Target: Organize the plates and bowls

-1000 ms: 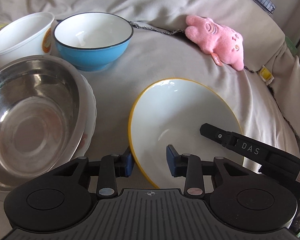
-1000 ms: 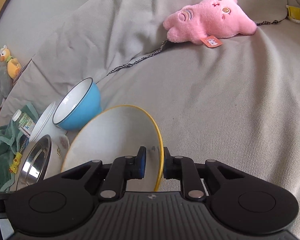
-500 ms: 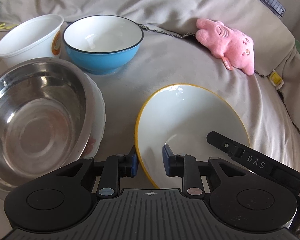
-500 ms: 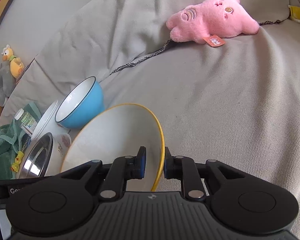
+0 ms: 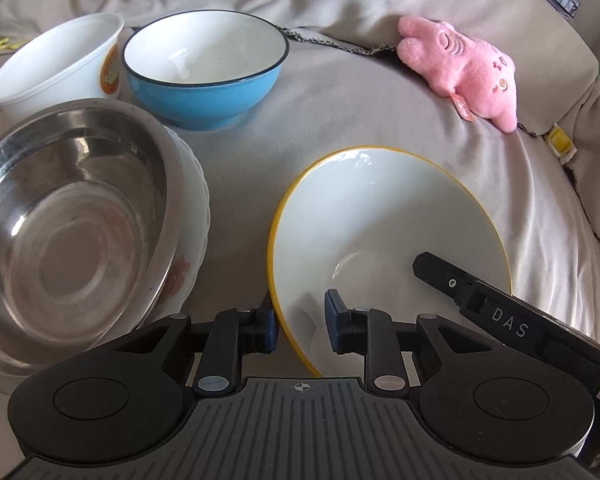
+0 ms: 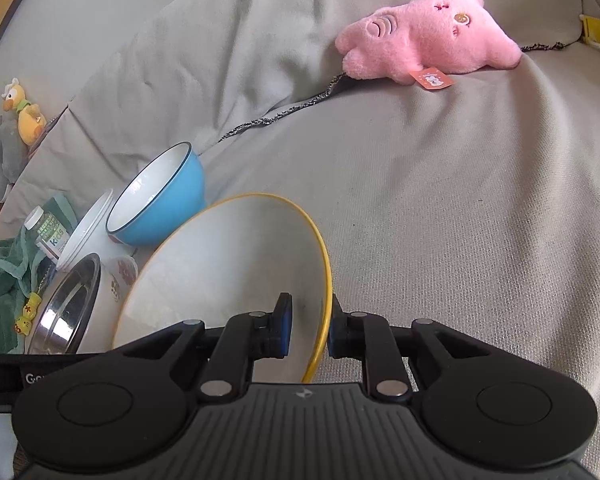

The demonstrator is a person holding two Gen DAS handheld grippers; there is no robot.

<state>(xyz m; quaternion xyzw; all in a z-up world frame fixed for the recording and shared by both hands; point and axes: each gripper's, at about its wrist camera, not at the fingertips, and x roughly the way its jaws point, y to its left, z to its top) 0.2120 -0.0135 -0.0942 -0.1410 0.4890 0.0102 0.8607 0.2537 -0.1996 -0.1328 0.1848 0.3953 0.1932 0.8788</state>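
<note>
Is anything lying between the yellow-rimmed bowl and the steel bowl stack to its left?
Nothing visible. Only bare grey cover separates the yellow-rimmed bowl from the steel bowl nested in the white bowl. Both grippers straddle its rim.

"DAS" — on right claw's finger (image 5: 508,326); "kids" — bottle label (image 6: 50,236).

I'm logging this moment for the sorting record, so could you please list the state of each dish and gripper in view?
Yellow-rimmed bowl: empty, tilted, both grippers straddling its rim.
Steel bowl: empty, nested tilted in the floral white bowl.
Blue bowl: empty, upright.
White plastic bowl: leaning, apparently empty.
Left gripper: partly open, not yet clamped.
Right gripper: partly open around the rim.
</note>
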